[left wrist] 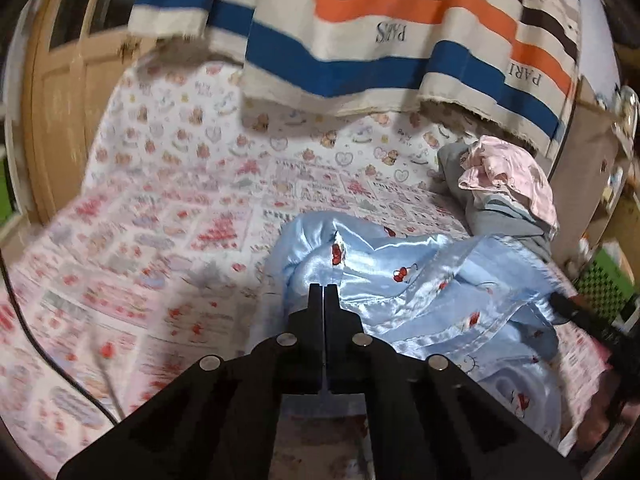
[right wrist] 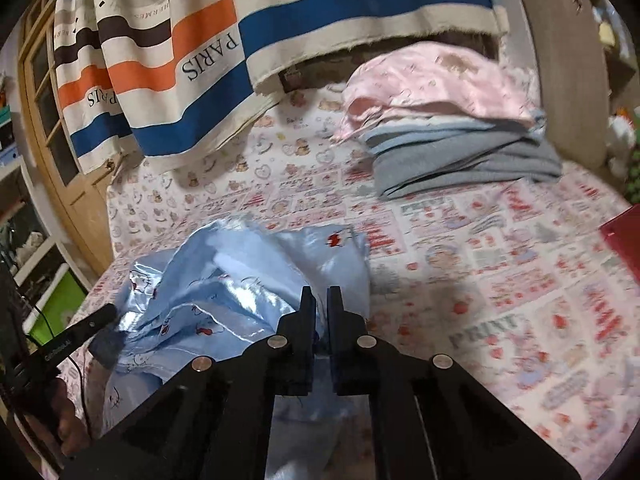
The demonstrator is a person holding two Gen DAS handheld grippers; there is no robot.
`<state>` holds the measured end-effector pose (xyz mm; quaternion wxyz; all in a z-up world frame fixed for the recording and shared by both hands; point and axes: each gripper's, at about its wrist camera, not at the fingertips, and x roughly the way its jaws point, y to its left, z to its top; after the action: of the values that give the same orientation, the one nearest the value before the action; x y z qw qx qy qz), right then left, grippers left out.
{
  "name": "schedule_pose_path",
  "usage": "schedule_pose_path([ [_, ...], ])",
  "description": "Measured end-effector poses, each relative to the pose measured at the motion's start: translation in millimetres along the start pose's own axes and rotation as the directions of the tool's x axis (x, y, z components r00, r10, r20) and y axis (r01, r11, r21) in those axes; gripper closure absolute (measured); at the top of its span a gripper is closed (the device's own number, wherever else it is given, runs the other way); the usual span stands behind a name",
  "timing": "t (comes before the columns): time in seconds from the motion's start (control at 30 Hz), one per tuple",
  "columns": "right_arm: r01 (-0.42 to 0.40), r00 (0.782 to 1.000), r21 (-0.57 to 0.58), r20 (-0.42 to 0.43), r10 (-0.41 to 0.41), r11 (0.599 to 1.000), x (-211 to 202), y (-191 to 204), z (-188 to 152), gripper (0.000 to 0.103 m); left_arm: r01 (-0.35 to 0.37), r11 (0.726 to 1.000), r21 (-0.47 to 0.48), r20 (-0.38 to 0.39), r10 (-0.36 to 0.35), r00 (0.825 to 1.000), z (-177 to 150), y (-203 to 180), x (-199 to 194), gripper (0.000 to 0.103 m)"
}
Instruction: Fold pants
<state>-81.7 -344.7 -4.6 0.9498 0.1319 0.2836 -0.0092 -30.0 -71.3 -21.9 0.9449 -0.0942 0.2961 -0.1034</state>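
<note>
Currently both grippers sit over the crumpled light blue satin pants (left wrist: 420,280) on a bed covered with a pink and red printed sheet (left wrist: 140,240). Left gripper (left wrist: 324,292): fingers pressed together, almost no gap; tips sit at the near edge of the fabric, and whether any satin is pinched between them cannot be told from its own view. Right gripper (right wrist: 321,300): fingers nearly together, with blue satin showing in the narrow slot between them, so it appears clamped on a fold of the pants. Pants are bunched, not flat, lying at the near side of the bed between the two tools; small red cartoon prints visible on the cloth. In the right wrist view the left gripper shows as a black bar at the pants' left edge. Far right of the bed: a stack of folded clothes (right wrist: 452,136), pink on top, grey beneath, well apart from the pants. Striped towel (left wrist: 380,32) with "PARIS" lettering hangs over the far side
</note>
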Motion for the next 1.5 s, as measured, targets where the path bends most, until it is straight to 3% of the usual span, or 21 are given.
schedule_pose_path([
  [0.2, 0.033, 0.999, -0.004, 0.031, -0.033, 0.999, -28.9, -13.6, -0.3, 0.098, -0.065, 0.998, 0.005, 0.049, 0.065, 0.997, 3.7, 6.2, -21.2, 0.103],
  [0.3, 0.040, 0.999, 0.019, -0.009, -0.040, 0.999, -24.6, -25.2, -3.9, 0.098, -0.070, 0.998, -0.004, 0.037, 0.070, 0.997, 3.6, 10.2, -20.2, 0.103],
  [0.37, 0.059, 0.998, 0.028, -0.038, -0.058, 0.998, -18.6, -31.5, -7.6, 0.098, -0.069, 0.998, -0.002, 0.017, 0.069, 0.997, 2.7, 10.9, -16.4, 0.089],
  [0.4, 0.074, 0.996, 0.042, -0.046, -0.072, 0.996, -16.3, -36.4, -10.3, 0.097, -0.064, 0.998, 0.003, 0.000, 0.064, 0.998, 2.3, 10.5, -13.3, 0.069],
  [0.43, 0.076, 0.996, 0.059, -0.050, -0.073, 0.995, -14.6, -40.2, -12.1, 0.097, -0.060, 0.998, 0.009, -0.001, 0.060, 0.998, 0.6, 10.0, -12.8, 0.062],
  [0.7, 0.019, 1.000, 0.163, -0.017, -0.016, 0.986, -10.6, -53.9, -15.2, 0.097, -0.062, 0.994, 0.086, -0.064, 0.068, 0.996, -6.1, -7.9, 7.0, 0.063],
  [0.77, 0.004, 1.000, 0.159, -0.017, -0.002, 0.987, -7.6, -51.6, -15.5, 0.090, -0.068, 0.994, 0.080, -0.081, 0.075, 0.994, -6.9, -8.8, 13.7, 0.074],
  [0.83, 0.008, 1.000, 0.149, -0.017, -0.006, 0.989, -4.4, -47.9, -16.3, 0.079, -0.071, 0.995, 0.071, -0.096, 0.078, 0.992, -7.6, -8.9, 20.8, 0.076],
  [0.9, 0.015, 1.000, 0.134, -0.017, -0.012, 0.991, -1.7, -43.6, -16.5, 0.079, -0.086, 0.993, 0.076, -0.103, 0.094, 0.990, -8.8, -11.4, 26.5, 0.078],
  [1.0, 0.003, 1.000, 0.120, -0.026, 0.000, 0.993, 3.7, -38.7, -16.2, 0.079, -0.113, 0.990, 0.079, -0.098, 0.120, 0.988, -9.2, -13.1, 28.0, 0.100],
  [1.1, 0.024, 0.999, 0.090, -0.030, -0.022, 0.996, 7.0, -33.1, -17.0, 0.079, -0.115, 0.993, 0.004, -0.048, 0.115, 0.992, -3.6, -1.7, 14.3, 0.101],
  [1.27, 0.051, 0.998, 0.026, -0.028, -0.050, 0.998, 10.1, -23.5, -18.0, 0.079, -0.118, 0.993, -0.031, -0.018, 0.118, 0.993, 0.8, 14.8, -3.8, 0.101],
  [1.37, 0.057, 0.998, -0.016, -0.030, -0.058, 0.998, 9.2, -17.9, -19.5, 0.095, -0.123, 0.992, -0.031, -0.028, 0.122, 0.992, 0.8, 18.6, -1.2, 0.101],
  [1.5, 0.090, 0.994, -0.049, -0.054, -0.093, 0.995, 6.2, -17.6, -21.2, 0.097, -0.125, 0.992, -0.006, -0.056, 0.124, 0.991, -1.3, 15.8, 7.5, 0.101],
])
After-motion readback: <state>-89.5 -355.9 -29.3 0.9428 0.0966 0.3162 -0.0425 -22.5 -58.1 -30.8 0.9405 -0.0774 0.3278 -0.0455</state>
